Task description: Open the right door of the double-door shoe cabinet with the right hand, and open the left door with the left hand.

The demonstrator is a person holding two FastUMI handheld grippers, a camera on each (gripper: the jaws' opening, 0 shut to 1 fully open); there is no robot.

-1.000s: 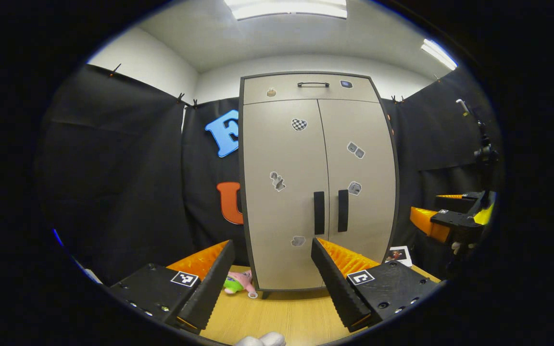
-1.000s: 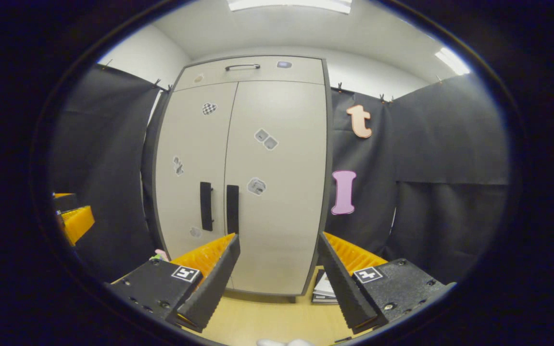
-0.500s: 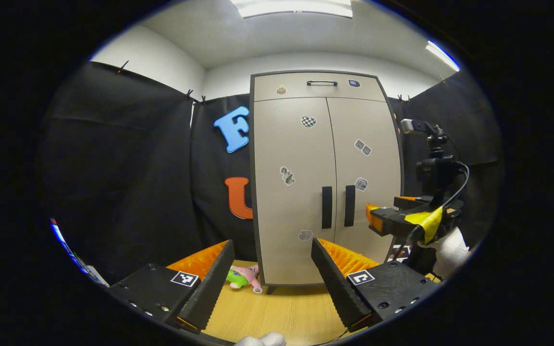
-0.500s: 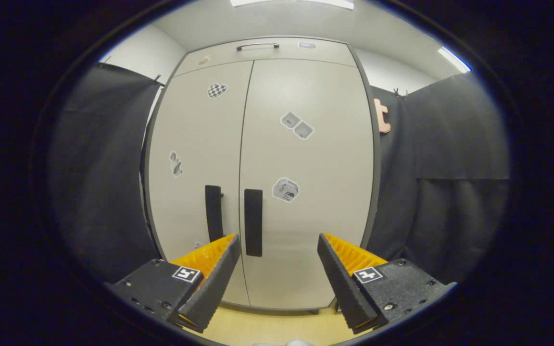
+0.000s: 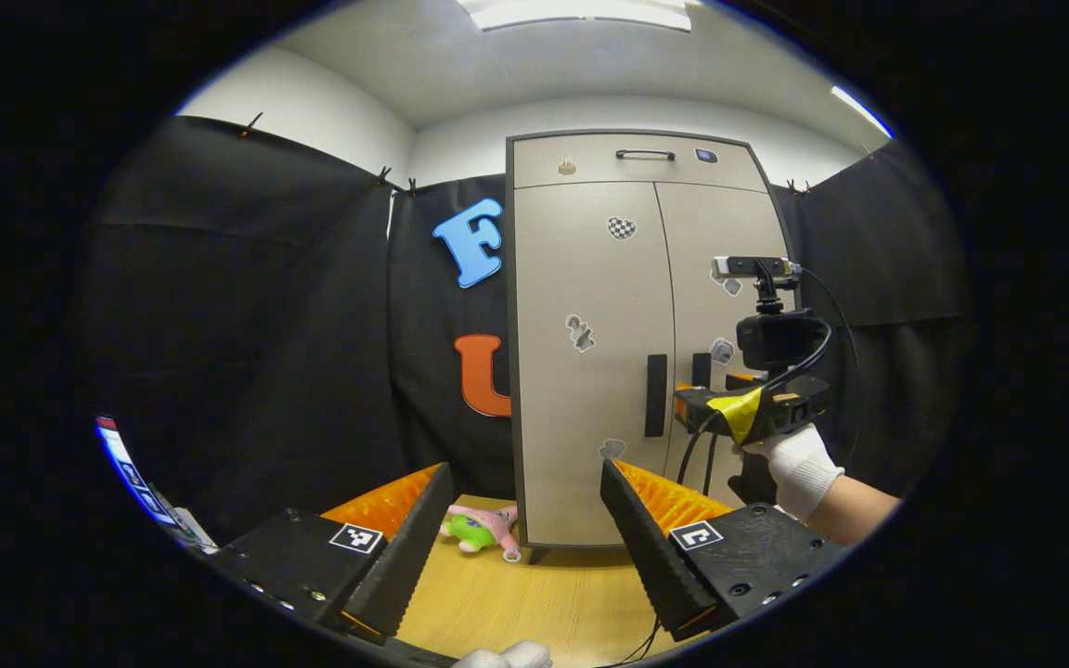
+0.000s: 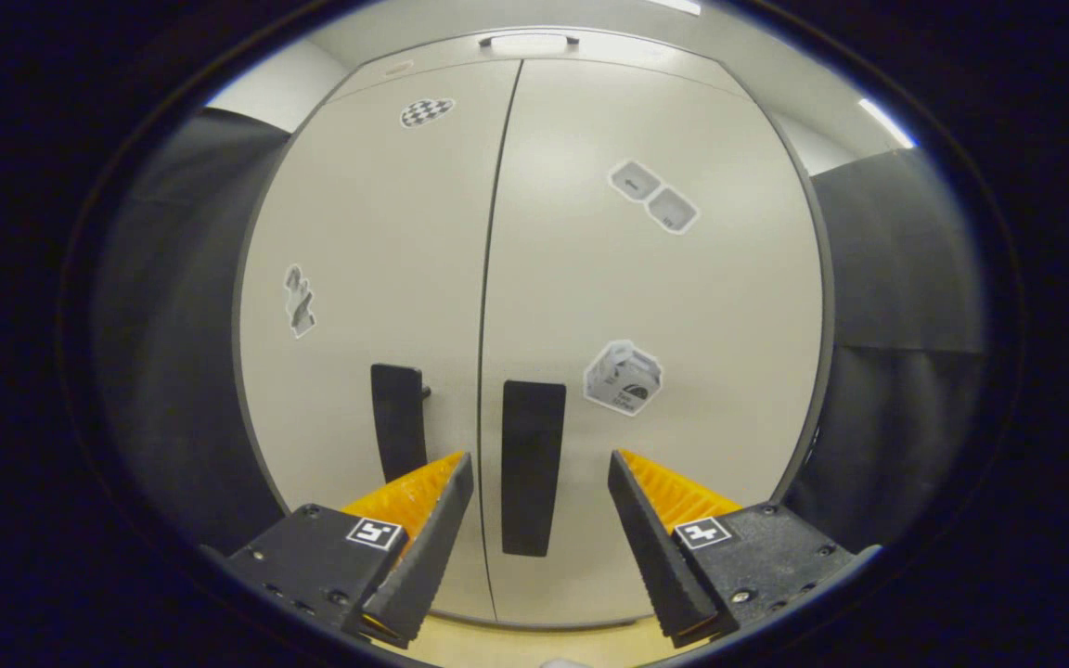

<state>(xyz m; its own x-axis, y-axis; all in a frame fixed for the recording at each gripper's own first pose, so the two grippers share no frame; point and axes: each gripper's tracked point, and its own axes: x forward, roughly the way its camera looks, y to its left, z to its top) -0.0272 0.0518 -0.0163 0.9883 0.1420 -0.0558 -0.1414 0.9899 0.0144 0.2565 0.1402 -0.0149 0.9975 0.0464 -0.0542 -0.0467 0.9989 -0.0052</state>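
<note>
Standing shut: two doors on the shoe cabinet (image 5: 590, 371). Lying beside it on the table (image 5: 534, 603): one plush toy (image 5: 479, 527). Spreading apart, gripping nothing: right gripper (image 6: 539, 482) facing right handle (image 6: 532, 467); left gripper (image 5: 525, 506).

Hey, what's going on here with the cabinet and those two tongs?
A person holds a pair of tongs in each hand in front of a shoe cabinet whose two doors are both shut. The right tongs are open and lined up close on the right door's handle, which sits between the fingers, not yet gripped. The left tongs are open and hang farther back over the wooden table, where a small plush toy lies by the cabinet's foot.
</note>
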